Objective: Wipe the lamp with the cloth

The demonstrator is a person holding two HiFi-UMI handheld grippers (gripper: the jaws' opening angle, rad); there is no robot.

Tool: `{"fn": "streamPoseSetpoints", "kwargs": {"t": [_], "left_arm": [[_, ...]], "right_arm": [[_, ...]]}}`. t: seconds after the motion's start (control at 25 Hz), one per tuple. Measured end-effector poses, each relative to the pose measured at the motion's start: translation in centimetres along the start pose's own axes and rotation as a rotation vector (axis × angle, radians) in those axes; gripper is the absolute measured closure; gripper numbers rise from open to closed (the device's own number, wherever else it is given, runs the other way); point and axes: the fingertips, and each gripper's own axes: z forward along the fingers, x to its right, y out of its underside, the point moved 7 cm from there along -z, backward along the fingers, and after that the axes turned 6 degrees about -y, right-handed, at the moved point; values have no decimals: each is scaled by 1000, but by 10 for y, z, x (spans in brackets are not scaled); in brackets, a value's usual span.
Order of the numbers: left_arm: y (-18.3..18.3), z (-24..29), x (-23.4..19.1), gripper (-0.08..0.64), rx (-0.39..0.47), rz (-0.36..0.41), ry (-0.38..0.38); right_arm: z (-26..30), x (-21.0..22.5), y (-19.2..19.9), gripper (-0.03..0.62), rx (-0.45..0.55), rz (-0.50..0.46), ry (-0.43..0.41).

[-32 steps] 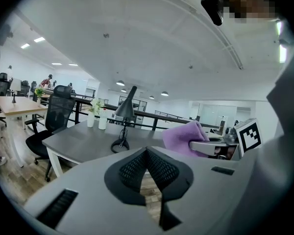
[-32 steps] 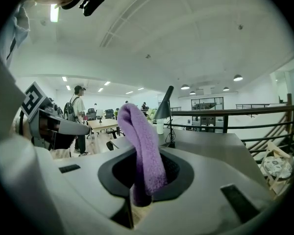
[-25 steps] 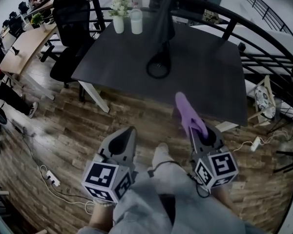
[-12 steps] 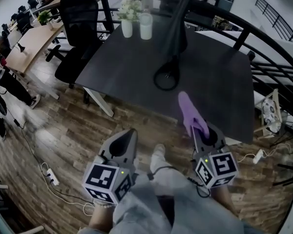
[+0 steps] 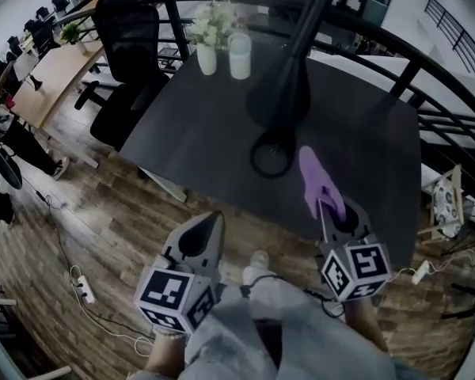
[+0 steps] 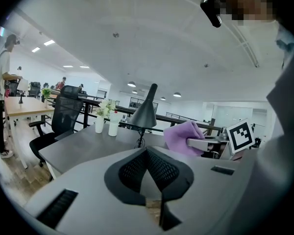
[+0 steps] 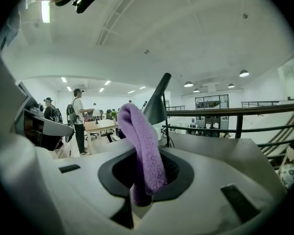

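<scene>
A black desk lamp (image 5: 279, 101) with a ring base stands on the dark table (image 5: 190, 125); its cone shade hangs just over the base. My right gripper (image 5: 326, 206) is shut on a purple cloth (image 5: 315, 179), which sticks up from the jaws over the table's near edge, just right of the lamp base and apart from it. In the right gripper view the cloth (image 7: 143, 146) droops over the jaws, with the lamp (image 7: 157, 109) beyond. My left gripper (image 5: 208, 224) is shut and holds nothing, over the wood floor short of the table. The left gripper view shows the lamp (image 6: 145, 114) and the cloth (image 6: 180, 136).
A white vase of flowers (image 5: 207, 50) and a white bottle (image 5: 240, 52) stand at the table's far edge. A black office chair (image 5: 131, 50) sits to the left. A black railing (image 5: 416, 70) curves behind and to the right. Cables and a power strip (image 5: 81, 290) lie on the floor.
The table and lamp have come nearer in the head view. My right gripper with the cloth now reaches over the table's near edge, closer to the lamp base. Both grippers stay shut.
</scene>
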Motion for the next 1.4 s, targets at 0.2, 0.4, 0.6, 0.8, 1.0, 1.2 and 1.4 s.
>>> {"fn": "streamPoseSetpoints", "kwargs": {"t": [0.2, 0.4, 0.6, 0.8, 1.0, 1.2, 1.4], "left_arm": [[-23, 38, -5, 548, 13, -12, -15], [-37, 73, -11, 548, 43, -1, -24], [-53, 97, -7, 548, 41, 3, -22], [-62, 120, -9, 548, 11, 1, -12], [-70, 132, -3, 548, -4, 19, 28], [-80, 148, -5, 548, 17, 43, 67], [-90, 161, -16, 548, 48, 69, 108]], "right_arm": [[33, 39, -16, 541, -7, 23, 37], [56, 74, -27, 541, 1, 45, 80], [68, 100, -35, 541, 9, 66, 97], [79, 112, -45, 541, 35, 78, 96], [80, 121, -51, 541, 54, 63, 127], [83, 125, -58, 541, 73, 79, 170], [95, 122, -67, 541, 99, 82, 176]]}}
